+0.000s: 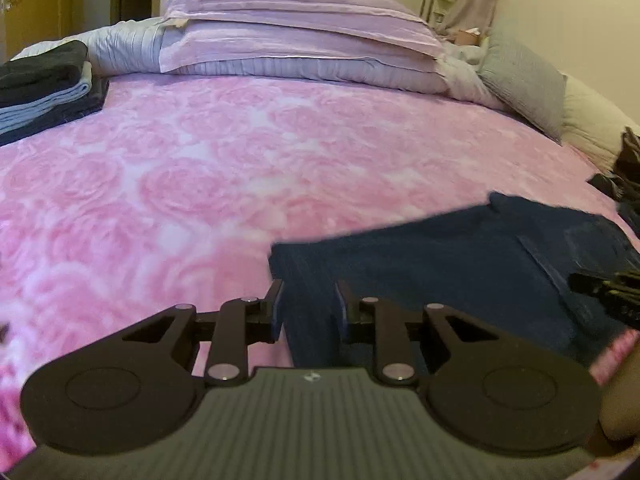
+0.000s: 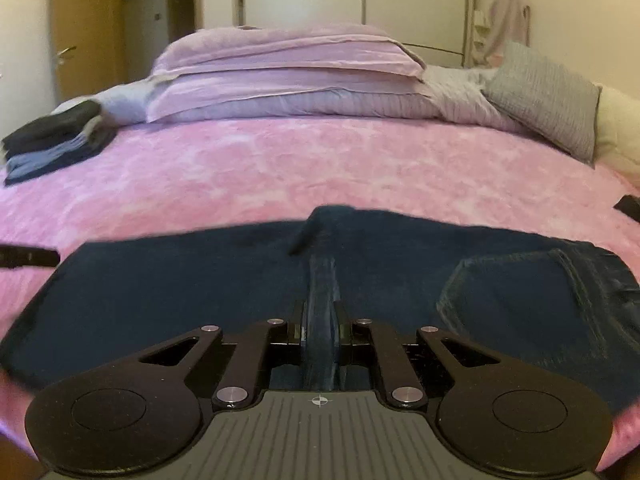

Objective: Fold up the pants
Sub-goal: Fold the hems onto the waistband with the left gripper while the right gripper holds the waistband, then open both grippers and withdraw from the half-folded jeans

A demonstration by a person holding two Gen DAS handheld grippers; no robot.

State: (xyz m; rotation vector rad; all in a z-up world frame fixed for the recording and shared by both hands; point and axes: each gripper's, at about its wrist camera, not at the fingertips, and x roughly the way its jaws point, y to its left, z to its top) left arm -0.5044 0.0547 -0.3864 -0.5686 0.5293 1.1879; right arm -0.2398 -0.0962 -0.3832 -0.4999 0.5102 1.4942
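Note:
Dark blue jeans (image 1: 460, 264) lie across the near side of the pink rose-patterned blanket (image 1: 180, 168). My left gripper (image 1: 309, 300) is shut on one end of the jeans, and denim fills the narrow gap between its fingers. In the right wrist view the jeans (image 2: 180, 300) spread wide, with a back pocket (image 2: 520, 292) at the right. My right gripper (image 2: 320, 316) is shut on a raised ridge of denim near the middle of the jeans. That ridge runs away from the jaws toward a small peak of cloth. The fabric under both grippers is hidden.
A stack of folded dark and light blue clothes (image 1: 44, 80) (image 2: 52, 136) sits at the far left of the bed. Pink pillows (image 1: 300, 32) and a grey cushion (image 1: 520, 76) line the head end. Dark garments (image 1: 628, 168) lie at the right edge.

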